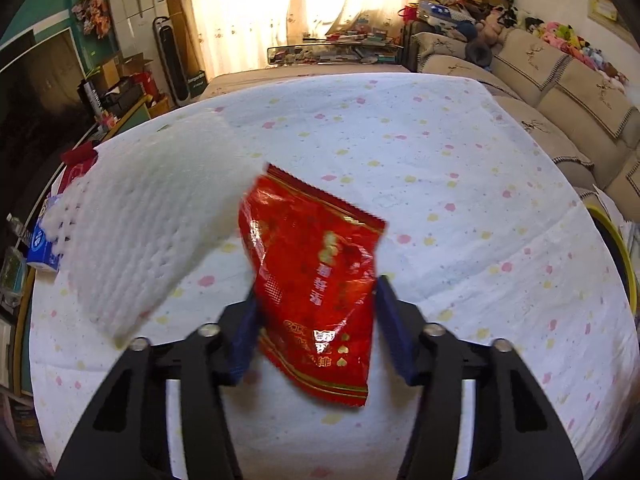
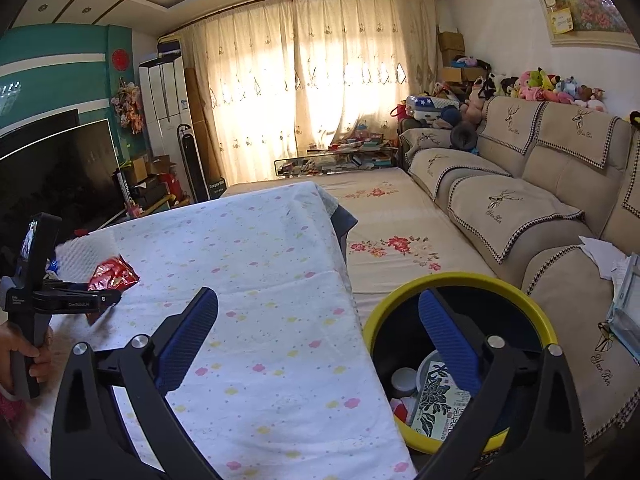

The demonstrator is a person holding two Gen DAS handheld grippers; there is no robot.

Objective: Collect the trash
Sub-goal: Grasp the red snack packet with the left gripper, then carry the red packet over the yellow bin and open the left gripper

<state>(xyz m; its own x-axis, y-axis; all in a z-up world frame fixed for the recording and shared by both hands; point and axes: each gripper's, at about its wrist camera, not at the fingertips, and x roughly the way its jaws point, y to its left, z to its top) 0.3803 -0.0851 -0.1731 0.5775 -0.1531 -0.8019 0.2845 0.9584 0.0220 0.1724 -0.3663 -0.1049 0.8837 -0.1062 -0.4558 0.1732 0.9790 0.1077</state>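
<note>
**Red Wrapper Being Gripped While the Bin Is Already Part-Filled**

While the red snack wrapper (image 1: 316, 280) is being clamped between the blue pads of the left claw (image 1: 316, 312), with its lower edge seemingly against the flowered cloth of the surface (image 1: 460, 200), the right claw (image 2: 320, 344) is being held wide apart and empty, over the surface edge and the yellow-rimmed bin (image 2: 460, 280). Some trash is already being held by that bin: a printed packet (image 2: 436, 400) and a pale round lid (image 2: 404, 378) are being shown inside, so the job is being judged as partly done. One wrapper is being secured but not yet binned, and a white paper towel (image 1: 140, 220) is being left lying just beside it, touching or nearly so; it is likely being counted as trash too. A blue tissue pack (image 1: 42, 248) is being seen at the far left edge. Between wrapper and bin, a bare stretch of cloth and the right claw itself are being judged the only things in the way
</note>
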